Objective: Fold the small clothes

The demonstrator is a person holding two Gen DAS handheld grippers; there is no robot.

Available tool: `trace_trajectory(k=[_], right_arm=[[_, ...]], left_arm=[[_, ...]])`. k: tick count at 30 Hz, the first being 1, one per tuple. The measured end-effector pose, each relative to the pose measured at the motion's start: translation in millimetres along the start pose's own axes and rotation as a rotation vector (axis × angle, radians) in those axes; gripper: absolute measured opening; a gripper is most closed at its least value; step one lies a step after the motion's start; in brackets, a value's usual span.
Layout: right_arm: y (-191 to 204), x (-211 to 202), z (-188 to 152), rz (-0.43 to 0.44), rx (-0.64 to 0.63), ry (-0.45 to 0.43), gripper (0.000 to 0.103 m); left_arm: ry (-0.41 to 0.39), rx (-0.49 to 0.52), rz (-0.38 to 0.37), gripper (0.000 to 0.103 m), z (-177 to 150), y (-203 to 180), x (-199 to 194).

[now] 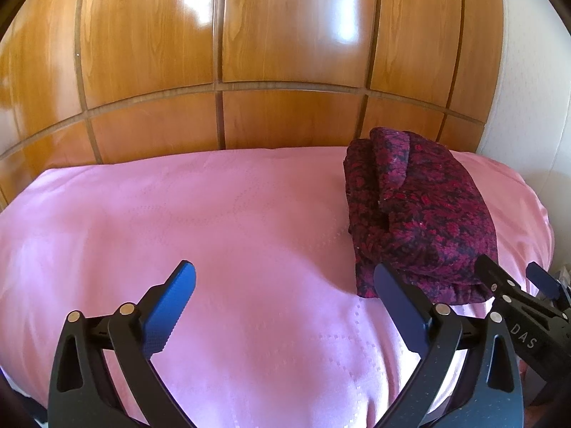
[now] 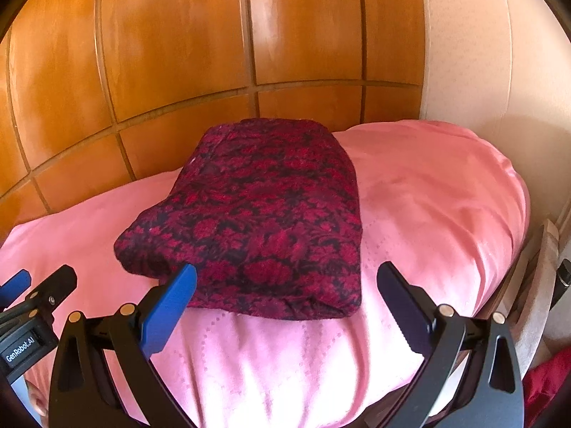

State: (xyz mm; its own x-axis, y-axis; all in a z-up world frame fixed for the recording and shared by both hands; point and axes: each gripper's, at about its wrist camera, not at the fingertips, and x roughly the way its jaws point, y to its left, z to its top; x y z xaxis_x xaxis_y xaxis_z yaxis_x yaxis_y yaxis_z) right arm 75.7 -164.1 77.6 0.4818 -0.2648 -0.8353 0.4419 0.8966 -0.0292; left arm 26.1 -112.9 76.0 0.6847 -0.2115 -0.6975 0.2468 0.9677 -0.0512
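Observation:
A dark garment with a red flower pattern (image 1: pixel 421 221) lies folded into a thick bundle on the pink bedcover (image 1: pixel 214 221), at the right in the left wrist view. It sits in the middle of the right wrist view (image 2: pixel 264 221). My left gripper (image 1: pixel 285 285) is open and empty over bare cover, left of the bundle. My right gripper (image 2: pixel 285 285) is open and empty, just in front of the bundle's near edge. The right gripper also shows at the left wrist view's right edge (image 1: pixel 514 278).
A glossy wooden panelled headboard (image 1: pixel 221 53) stands behind the bed. A pale wall (image 2: pixel 481 53) is on the right, with the bed's right edge (image 2: pixel 521 214) below it. Red cloth (image 2: pixel 549 381) lies low at the right.

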Motion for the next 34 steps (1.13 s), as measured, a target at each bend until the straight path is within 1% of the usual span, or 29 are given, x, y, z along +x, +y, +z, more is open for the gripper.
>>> trace_trajectory(k=[7, 12, 21, 25, 26, 30, 34], right_arm=[[2, -10, 2, 0.001, -0.006, -0.031, 0.101], [2, -7, 1, 0.002, -0.003, -0.017, 0.101], [2, -2, -2, 0.007, 0.001, 0.001, 0.101], [2, 1, -5, 0.008, -0.007, 0.006, 0.101], [2, 1, -5, 0.009, -0.007, 0.009, 0.101], [-2, 2, -1, 0.023, 0.001, 0.002, 0.101], [-7, 0, 4, 0.027, 0.005, -0.006, 0.101]], left_arm=[[-0.025, 0.003, 0.003, 0.099, -2, -2, -8], [-0.015, 0.004, 0.001, 0.099, -2, -2, -8], [-0.025, 0.010, 0.000, 0.099, -3, -2, -5], [-0.016, 0.012, -0.003, 0.099, -5, -1, 0], [-0.007, 0.005, -0.013, 0.099, -5, 1, 1], [0.051, -0.029, 0.011, 0.099, -5, 6, 14], [0.081, -0.048, 0.020, 0.099, -8, 10, 23]])
